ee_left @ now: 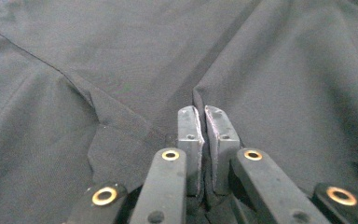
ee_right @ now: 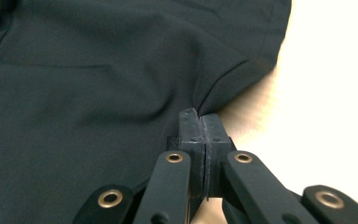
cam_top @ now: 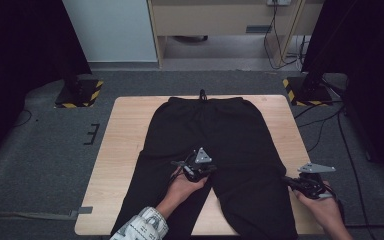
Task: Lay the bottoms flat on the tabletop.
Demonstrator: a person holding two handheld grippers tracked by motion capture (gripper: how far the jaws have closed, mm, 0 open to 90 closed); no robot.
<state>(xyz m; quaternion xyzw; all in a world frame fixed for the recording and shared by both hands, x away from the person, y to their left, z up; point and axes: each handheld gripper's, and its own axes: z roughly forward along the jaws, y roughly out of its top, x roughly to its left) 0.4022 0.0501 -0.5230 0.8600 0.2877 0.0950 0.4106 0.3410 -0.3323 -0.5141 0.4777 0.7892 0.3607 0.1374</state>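
Both grippers pinch trousers [cam_top: 215, 135]: left [cam_top: 211, 169] crotch, right [cam_top: 285, 181] outer edge.

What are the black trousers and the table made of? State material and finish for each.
Black trousers: apparently soft knit cloth, matte; they crease and fold at the seams, with a drawcord at the waist. Table: looks like pale wood or wood-look board with a smooth, faintly shiny top; which one cannot be told.
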